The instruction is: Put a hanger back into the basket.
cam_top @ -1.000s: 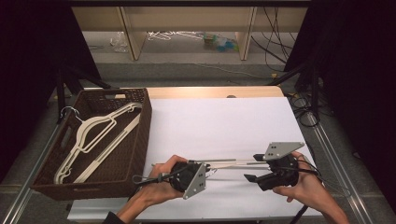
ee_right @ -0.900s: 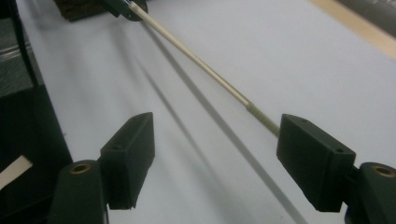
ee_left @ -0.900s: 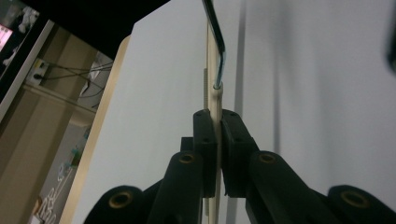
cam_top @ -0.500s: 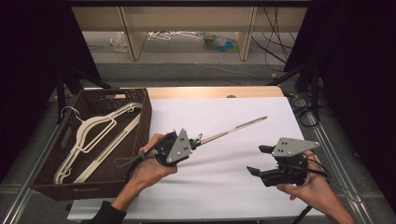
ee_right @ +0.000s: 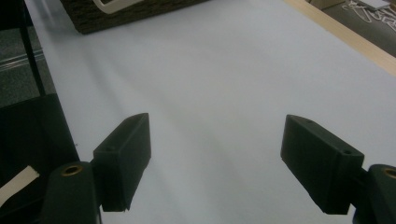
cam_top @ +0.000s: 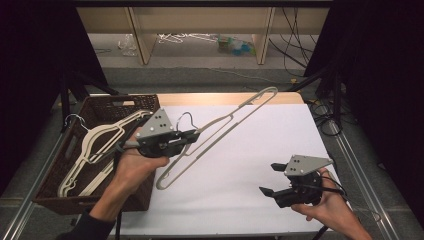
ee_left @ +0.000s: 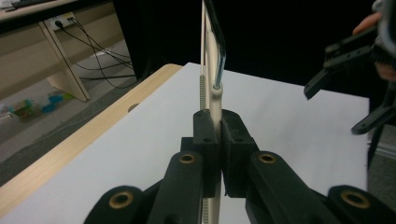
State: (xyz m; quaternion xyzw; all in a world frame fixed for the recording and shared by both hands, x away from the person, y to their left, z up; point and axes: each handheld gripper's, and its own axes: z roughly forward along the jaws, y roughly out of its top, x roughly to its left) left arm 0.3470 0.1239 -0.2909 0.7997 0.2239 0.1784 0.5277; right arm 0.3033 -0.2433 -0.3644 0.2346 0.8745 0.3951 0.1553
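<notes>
You are lifting the hanger clear of the white sheet: a second ago it was lying flat between both grippers, and now your left gripper alone is pinching it near the hook, the long frame slanting up ahead of the jaws. Your right gripper, jaws spread and holding nothing, is hanging low over the sheet. The basket of hangers is waiting just behind your left jaws, with open room above its rim.

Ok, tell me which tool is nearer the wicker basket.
Left. The left tool, shut on a hanger, is up beside the basket at its right rim. The right tool is open, across the white table near its right edge.
</notes>
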